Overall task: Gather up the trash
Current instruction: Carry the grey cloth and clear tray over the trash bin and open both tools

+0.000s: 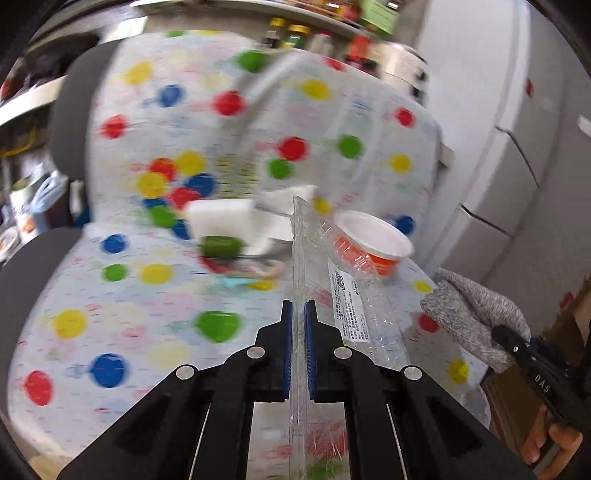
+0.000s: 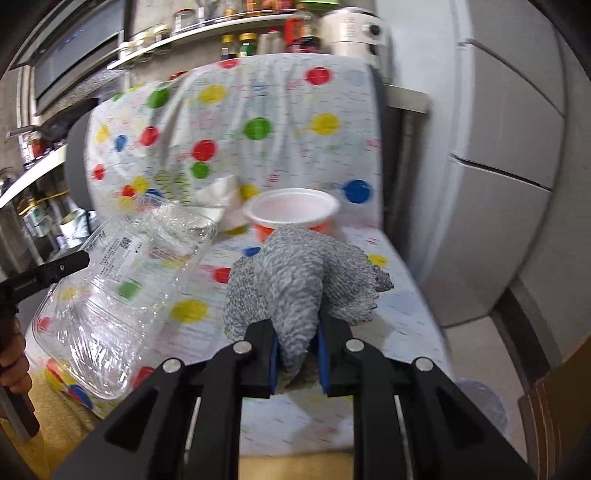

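Tray (image 1: 354, 295): clear plastic clamshell with a white printed label, held on edge above the chair seat, left of the cup. Seen flat and broad in the right wrist view (image 2: 122, 280), crumpled and glinting.
Left gripper (image 1: 299, 314): clamped narrow on the tray's thin rim, blue pads pressing both faces; from the right wrist view only one black finger (image 2: 61, 266) visible touching the tray's left side.
Rag (image 2: 295, 280): grey knitted cloth, bunched, lifted in front of the cup and partly hiding its orange wall. In the left wrist view (image 1: 472, 314) off to the right of the cup, beyond the seat edge.
Right gripper (image 2: 297, 350): pinched on the rag's lower fold, cloth filling the gap between the blue pads.
Cup (image 2: 291, 214): orange tub with a white rim and pale inside, upright on the seat near the backrest; also visible past the tray (image 1: 373, 240).
Tissue (image 2: 225, 203): white crumpled paper just left of the cup, against the backrest.
Block (image 1: 221, 218): white, blurred, left of the cup, beside a green cylinder (image 1: 221, 246); contact unclear.
Chair cover (image 1: 155, 325): pale fabric with red, yellow, green and blue dots, draped over seat and back under the cup.
Shelf (image 2: 207, 29): jars and bottles, above and behind the cup.
Cabinets (image 2: 509, 147): grey panels right of the cup.
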Available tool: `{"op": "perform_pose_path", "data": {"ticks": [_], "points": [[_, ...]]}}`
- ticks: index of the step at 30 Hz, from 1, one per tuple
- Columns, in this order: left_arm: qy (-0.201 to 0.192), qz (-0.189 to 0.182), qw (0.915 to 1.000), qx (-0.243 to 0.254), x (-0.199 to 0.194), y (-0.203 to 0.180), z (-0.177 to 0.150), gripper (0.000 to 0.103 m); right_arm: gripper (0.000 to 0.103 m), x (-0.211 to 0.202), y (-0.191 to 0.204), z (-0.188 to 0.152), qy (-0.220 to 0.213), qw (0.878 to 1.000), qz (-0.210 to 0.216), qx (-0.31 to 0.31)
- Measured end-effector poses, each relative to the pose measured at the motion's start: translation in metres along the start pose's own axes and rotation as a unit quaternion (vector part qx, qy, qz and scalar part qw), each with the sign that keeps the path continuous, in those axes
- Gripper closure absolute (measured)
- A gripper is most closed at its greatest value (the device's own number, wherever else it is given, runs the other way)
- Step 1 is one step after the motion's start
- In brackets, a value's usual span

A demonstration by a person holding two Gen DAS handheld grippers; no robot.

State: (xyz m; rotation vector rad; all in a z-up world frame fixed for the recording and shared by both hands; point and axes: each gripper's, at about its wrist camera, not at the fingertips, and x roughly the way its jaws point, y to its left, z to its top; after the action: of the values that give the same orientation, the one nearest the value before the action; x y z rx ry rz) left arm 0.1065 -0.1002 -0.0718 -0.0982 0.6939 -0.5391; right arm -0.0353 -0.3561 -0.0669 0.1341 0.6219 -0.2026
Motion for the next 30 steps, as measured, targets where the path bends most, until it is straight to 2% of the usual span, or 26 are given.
{"op": "perform_pose_path", "data": {"ticks": [9, 15, 22, 30], "points": [[0.007, -0.076, 0.9948, 0.067, 0.034, -0.105, -0.008, 0.096, 0.087, -0.038, -0.095, -0.037, 0.006, 0.993, -0.100, 0.058], [0.021, -0.118, 0.9863, 0.113, 0.055, -0.181, -0.036, 0.096, 0.087, -0.062, -0.153, -0.078, 0.025, 0.982, -0.166, 0.091], [0.039, -0.138, 0.9766, 0.160, 0.072, -0.251, -0.080, 0.096, 0.087, -0.065, -0.196, -0.125, 0.056, 0.969, -0.203, 0.133], [0.070, -0.130, 0.9631, 0.225, 0.102, -0.305, -0.128, 0.096, 0.086, -0.045, -0.232, -0.162, 0.092, 0.957, -0.207, 0.181]]}}
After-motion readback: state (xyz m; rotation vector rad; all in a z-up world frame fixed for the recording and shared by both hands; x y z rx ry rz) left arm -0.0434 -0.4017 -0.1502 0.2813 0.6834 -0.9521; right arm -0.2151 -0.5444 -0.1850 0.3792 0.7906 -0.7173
